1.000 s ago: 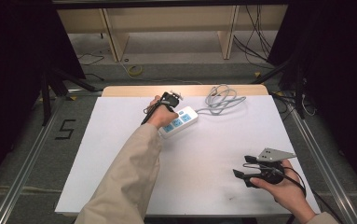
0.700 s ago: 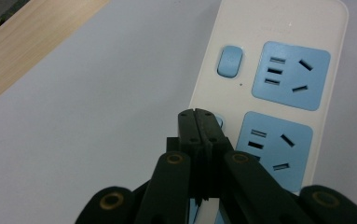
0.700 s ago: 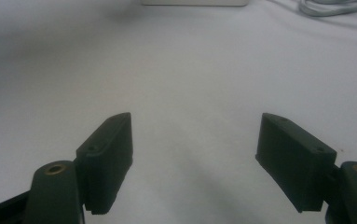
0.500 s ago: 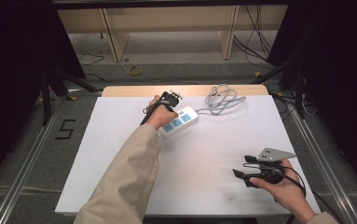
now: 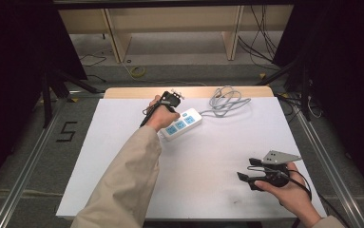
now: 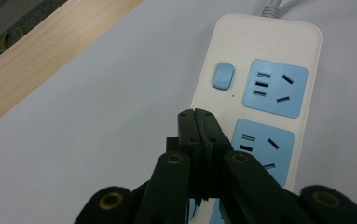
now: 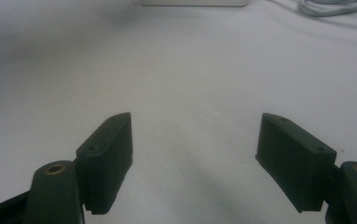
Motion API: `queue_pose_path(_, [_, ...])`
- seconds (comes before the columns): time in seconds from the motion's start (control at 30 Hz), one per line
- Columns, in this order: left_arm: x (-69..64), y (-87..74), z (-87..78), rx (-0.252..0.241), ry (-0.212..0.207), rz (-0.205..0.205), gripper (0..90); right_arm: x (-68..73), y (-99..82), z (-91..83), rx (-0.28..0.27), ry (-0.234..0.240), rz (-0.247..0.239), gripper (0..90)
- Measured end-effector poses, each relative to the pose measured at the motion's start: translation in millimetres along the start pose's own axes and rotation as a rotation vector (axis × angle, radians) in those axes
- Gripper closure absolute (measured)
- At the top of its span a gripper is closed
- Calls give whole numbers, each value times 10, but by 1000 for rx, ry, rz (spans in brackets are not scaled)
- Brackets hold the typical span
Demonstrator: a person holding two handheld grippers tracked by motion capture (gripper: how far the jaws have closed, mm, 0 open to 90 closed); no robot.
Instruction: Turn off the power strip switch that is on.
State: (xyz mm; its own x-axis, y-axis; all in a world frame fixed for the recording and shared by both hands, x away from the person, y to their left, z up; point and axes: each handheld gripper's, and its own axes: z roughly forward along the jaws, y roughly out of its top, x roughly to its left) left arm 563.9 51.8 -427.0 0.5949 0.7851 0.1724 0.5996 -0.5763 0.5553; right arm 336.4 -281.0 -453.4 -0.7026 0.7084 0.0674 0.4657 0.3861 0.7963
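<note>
White table (image 5: 122, 156); floor marking "5" (image 5: 67, 131); left gripper (image 6: 197, 114) jaws pressed together over power strip (image 6: 278, 56).

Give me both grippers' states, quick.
Left gripper: closed, holding nothing, over the power strip.
Right gripper: open, holding nothing, above the white table.

White power strip near the far edge

The power strip (image 5: 182, 123) lies flat on the surface, blue sockets and switch up, grey cord coiled behind.
</note>
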Motion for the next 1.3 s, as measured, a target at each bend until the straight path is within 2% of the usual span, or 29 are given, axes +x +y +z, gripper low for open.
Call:
queue_pose_path(0.4, [24,-32,-128,-8,-8,5,898,-3,0,1,2,-2,0,273])
queue_pose_path(0.77, [27,-146,-210,-21,-33,-11,895,-1,1,4,2,-2,0,273])
queue_pose_path(0.83, [27,-170,-218,-23,-41,-22,853,-1,1,5,2,-3,-1,272])
queue_pose_path(0.9, [39,-194,-236,-22,-38,-13,871,0,1,4,2,-3,0,272])
queue_pose_path(0.97, [46,-214,-259,-34,-47,-27,872,0,0,5,1,-3,0,272])
queue_pose_path(1.07, [50,-237,-300,-35,-67,-37,828,-5,0,3,2,-4,0,272])
queue_pose_path(1.3, [48,-305,-385,-78,-95,-68,685,-3,1,5,3,-5,1,272])
